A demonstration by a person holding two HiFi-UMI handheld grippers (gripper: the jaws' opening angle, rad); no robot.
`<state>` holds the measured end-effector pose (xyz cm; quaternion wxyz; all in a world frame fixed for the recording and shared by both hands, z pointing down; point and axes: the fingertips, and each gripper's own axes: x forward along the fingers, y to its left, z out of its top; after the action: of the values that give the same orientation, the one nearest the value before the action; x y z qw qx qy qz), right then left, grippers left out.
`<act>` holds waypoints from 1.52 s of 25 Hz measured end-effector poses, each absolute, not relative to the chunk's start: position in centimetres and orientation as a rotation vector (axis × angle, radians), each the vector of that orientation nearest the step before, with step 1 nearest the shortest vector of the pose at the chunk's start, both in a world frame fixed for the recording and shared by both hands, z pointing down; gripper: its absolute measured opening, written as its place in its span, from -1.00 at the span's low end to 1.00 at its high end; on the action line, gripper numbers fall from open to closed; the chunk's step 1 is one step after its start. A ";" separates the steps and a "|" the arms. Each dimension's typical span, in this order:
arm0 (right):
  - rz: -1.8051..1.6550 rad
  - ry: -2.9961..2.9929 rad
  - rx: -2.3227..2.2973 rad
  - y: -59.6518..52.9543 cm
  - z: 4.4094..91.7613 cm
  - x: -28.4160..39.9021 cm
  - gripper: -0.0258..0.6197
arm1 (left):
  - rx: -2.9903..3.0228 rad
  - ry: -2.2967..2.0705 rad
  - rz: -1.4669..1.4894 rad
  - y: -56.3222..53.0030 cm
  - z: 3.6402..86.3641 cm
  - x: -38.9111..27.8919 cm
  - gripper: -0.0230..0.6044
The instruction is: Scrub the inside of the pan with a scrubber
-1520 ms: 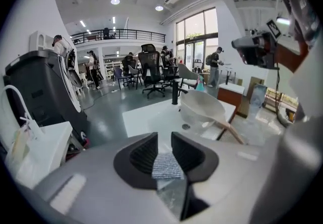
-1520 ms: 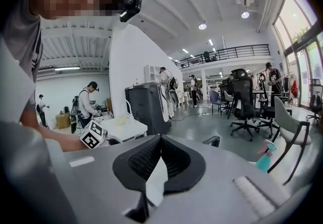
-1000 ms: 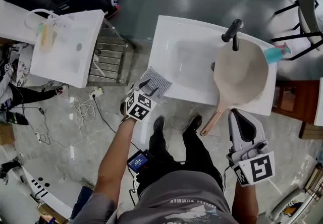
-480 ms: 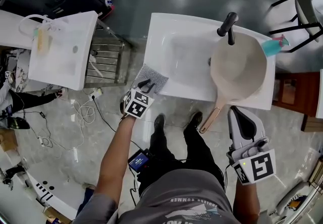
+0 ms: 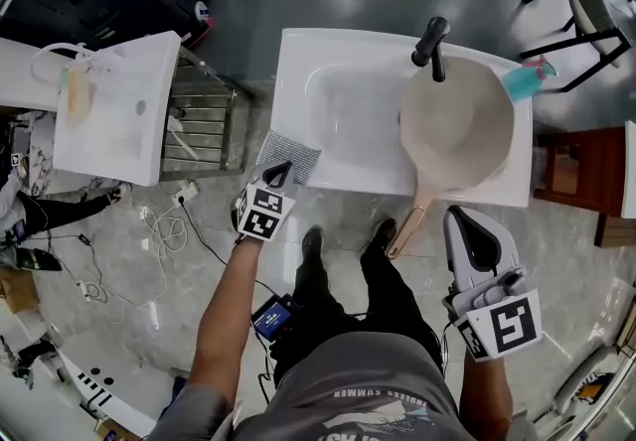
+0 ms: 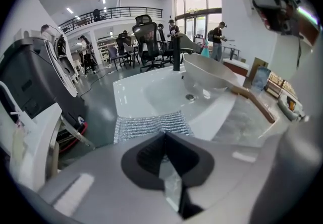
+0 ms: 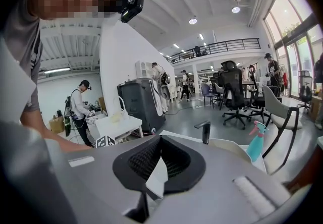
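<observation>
A wide beige pan [image 5: 457, 126] sits in the right part of the white sink [image 5: 328, 101], its copper handle [image 5: 405, 225] sticking out over the front rim. The grey mesh scrubber [image 5: 291, 153] lies over the sink's front left corner. My left gripper [image 5: 277, 174] is at the scrubber's near edge with its jaws shut on it. In the left gripper view the scrubber [image 6: 149, 125] spreads just past the closed left gripper [image 6: 164, 134], and the pan [image 6: 209, 71] lies beyond. My right gripper [image 5: 469, 222] hangs shut and empty below the pan handle.
A black faucet [image 5: 430, 42] rises behind the pan, and a teal spray bottle [image 5: 524, 81] stands at the sink's right rear corner. A second white basin [image 5: 114, 106] and a metal rack [image 5: 197, 121] stand to the left. Cables lie on the floor.
The left gripper's jaws have closed at the scrubber's near edge. The right gripper has stayed where it was.
</observation>
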<state>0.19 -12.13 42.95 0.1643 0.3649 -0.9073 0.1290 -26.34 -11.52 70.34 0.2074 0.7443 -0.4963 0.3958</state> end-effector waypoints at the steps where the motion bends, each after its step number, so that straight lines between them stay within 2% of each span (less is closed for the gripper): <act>1: 0.370 -2.584 1.049 -12.1 42.9 0.5 -0.91 | 2.084 -1.383 1.097 -11.6 69.9 -26.0 -0.92; 7: 0.389 -2.575 1.129 -12.1 42.7 3.3 -0.91 | 2.206 -1.386 1.037 -13.6 65.6 -21.9 -0.92; 15: 0.424 -2.522 1.324 -12.1 42.7 10.7 -0.92 | 2.418 -1.271 1.011 -18.5 61.1 -11.6 -0.91; 26: 0.500 -2.423 1.580 -11.6 44.5 20.5 -0.91 | 2.530 -1.018 1.177 -24.7 64.4 1.5 -0.91; 38: 0.568 -2.329 1.725 -13.0 46.5 27.7 -0.92 | 2.435 -0.996 1.315 -30.6 68.6 8.0 -0.91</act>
<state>27.73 -13.03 46.45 0.0939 0.5813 -0.7852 0.1915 8.02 -30.63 68.61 0.1000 0.8238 -0.3369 0.4448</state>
